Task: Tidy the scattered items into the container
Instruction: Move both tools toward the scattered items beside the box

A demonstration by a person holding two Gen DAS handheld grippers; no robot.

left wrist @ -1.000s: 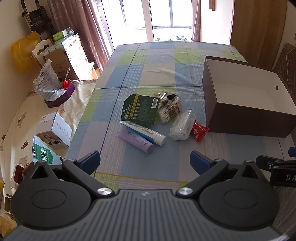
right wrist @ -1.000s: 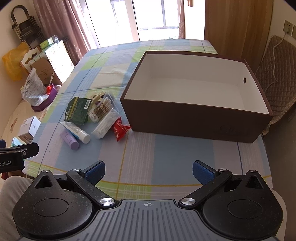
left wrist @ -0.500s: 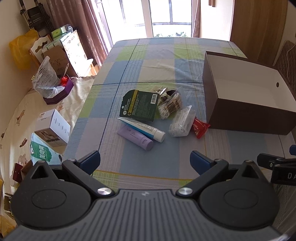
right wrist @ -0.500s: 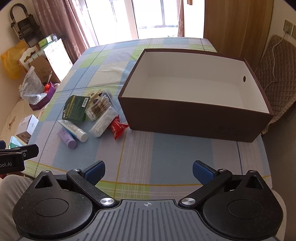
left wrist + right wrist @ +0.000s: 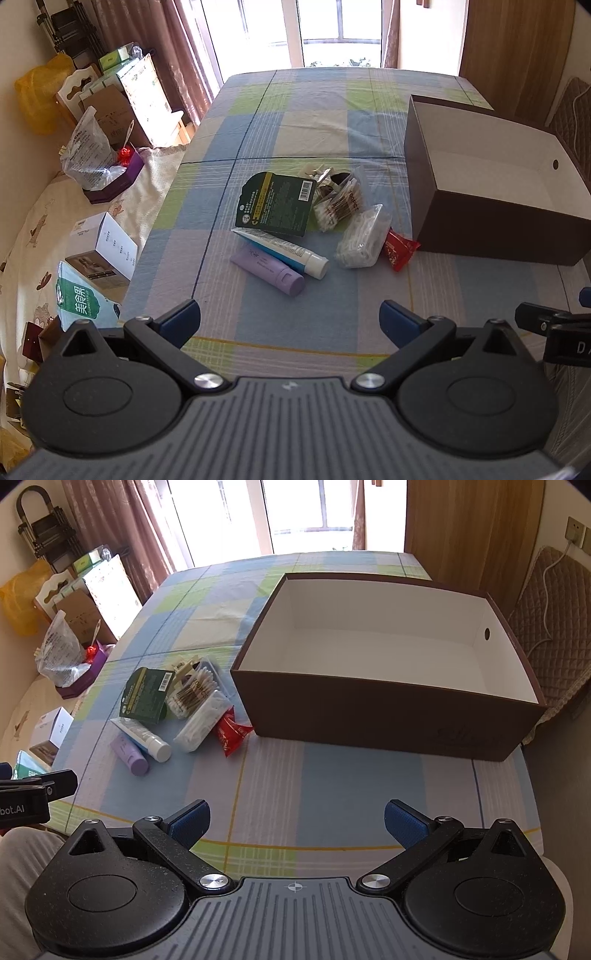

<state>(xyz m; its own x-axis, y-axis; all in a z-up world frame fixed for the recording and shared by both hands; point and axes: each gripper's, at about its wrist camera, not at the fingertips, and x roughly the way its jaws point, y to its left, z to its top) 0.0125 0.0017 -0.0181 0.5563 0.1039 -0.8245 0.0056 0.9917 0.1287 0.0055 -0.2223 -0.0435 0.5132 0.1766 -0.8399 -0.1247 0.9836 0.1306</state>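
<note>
Left gripper (image 5: 290, 319) jaws spread, empty, right gripper (image 5: 297, 821) jaws spread, empty, brown open cardboard box (image 5: 384, 720) beside scattered toiletries, lilac tube (image 5: 267, 270) nearest.

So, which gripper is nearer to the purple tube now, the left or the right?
Left. The left gripper, open, hovers straight before the purple tube. The right gripper, also open, sits off to the tube's right, facing the brown box.

A brown box (image 5: 388, 716) with a white inside stands open and bare, and just left of it lie a red packet (image 5: 231, 734), two clear swab bags (image 5: 201, 722), a dark green sachet (image 5: 147, 696), a white tube (image 5: 144, 738) and a lilac tube (image 5: 129, 755).
</note>
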